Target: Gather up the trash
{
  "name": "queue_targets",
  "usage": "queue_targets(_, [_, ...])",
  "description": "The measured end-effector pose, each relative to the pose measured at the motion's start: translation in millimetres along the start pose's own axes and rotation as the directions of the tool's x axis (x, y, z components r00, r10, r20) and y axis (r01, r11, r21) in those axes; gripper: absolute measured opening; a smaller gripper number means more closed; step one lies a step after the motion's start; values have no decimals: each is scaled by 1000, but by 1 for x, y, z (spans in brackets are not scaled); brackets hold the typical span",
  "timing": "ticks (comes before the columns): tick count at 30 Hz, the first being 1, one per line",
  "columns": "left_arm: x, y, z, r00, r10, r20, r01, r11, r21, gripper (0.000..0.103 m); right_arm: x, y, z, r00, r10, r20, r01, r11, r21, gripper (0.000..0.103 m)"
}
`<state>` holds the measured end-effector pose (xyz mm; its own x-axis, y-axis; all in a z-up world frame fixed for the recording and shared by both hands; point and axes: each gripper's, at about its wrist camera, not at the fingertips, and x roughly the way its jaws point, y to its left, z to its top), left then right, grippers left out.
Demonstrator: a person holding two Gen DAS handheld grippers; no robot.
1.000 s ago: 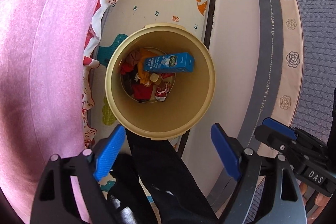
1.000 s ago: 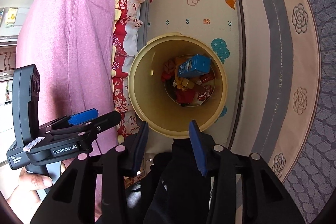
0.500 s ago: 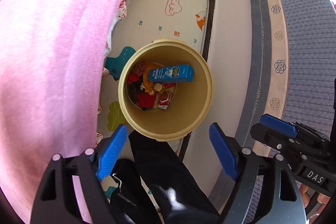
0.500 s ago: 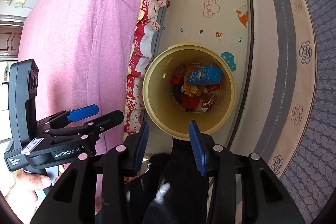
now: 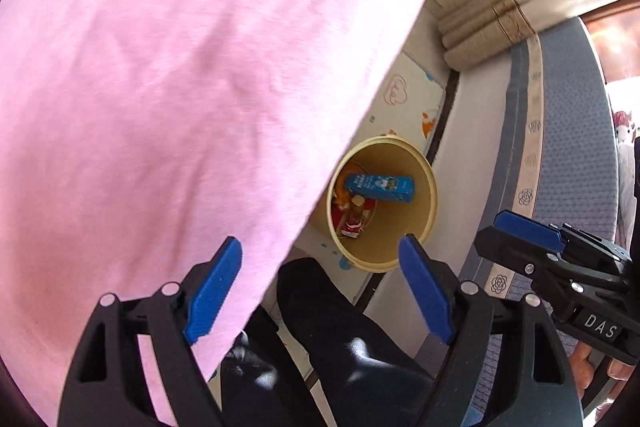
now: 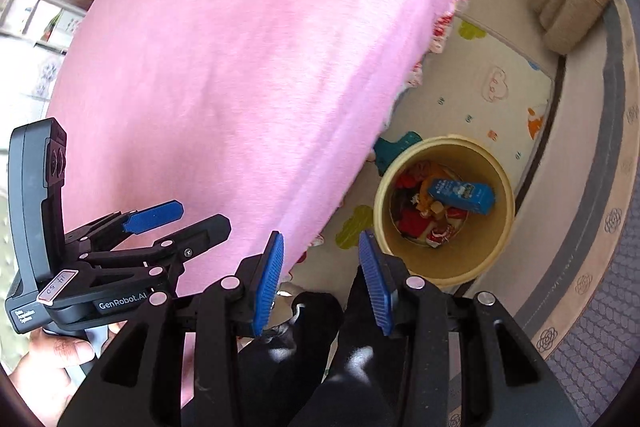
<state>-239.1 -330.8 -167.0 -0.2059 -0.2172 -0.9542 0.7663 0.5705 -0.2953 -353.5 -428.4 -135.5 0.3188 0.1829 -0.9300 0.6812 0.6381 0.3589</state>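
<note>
A beige round trash bin (image 5: 420,227) (image 6: 472,263) stands on the floor mat beside the bed. Inside lie a blue carton (image 5: 380,187) (image 6: 460,195) and several red and orange wrappers (image 5: 354,225) (image 6: 414,223). My left gripper (image 5: 320,287) hangs high above the bin's near rim, open wide and empty. My right gripper (image 6: 320,283) is above the floor just left of the bin, its blue pads apart with nothing between them. Each gripper also shows in the other's view: the right gripper (image 5: 528,231) and the left gripper (image 6: 152,215), held by a hand (image 6: 52,359).
A pink blanket (image 5: 180,87) (image 6: 248,67) over the bed fills the left and overhangs part of the bin. The person's black-trousered legs (image 5: 360,347) (image 6: 312,347) are below the grippers. A patterned play mat (image 6: 492,99), a grey-and-beige rug (image 5: 568,147) and a beige ribbed bundle (image 5: 484,31) lie beyond.
Both grippers have risen and drawn back from the bin, which now looks smaller. The pink blanket fills far more of both views. Neither gripper's jaws have changed.
</note>
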Motion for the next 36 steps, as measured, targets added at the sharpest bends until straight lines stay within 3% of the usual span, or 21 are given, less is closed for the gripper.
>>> queue_targets(6, [-81,99,-47,991,77,108,-58,984,-169,80,11,127,-2,998,43,-37,-51,974,-221,40])
queue_targets(12, [-142,181,-105,970,138,202,-66,943,-327,80,30,243,-22,994,64,-89,-97,890,-446,40])
queue_targets(16, [-162,218,-138,958,175,229,-69,911,-407,80,41,293,-33,994,65,-91,-104,836,-539,40])
queue_targets(23, [-194,253,-175,928,250,276,-67,842,-536,85,32,345,-31,993,98,-70,-120,766,-631,40])
queue_targets(27, [-217,261,-186,898,324,299,-94,803,-588,91,21,363,-23,992,113,-47,-115,724,-680,51])
queue_targets(29, [-230,261,-191,878,373,301,-127,787,-604,95,12,368,-21,992,120,-34,-109,709,-697,63])
queue_targets(36, [-279,260,-204,788,505,351,-129,694,-708,99,-20,384,-11,984,178,8,-106,622,-776,83])
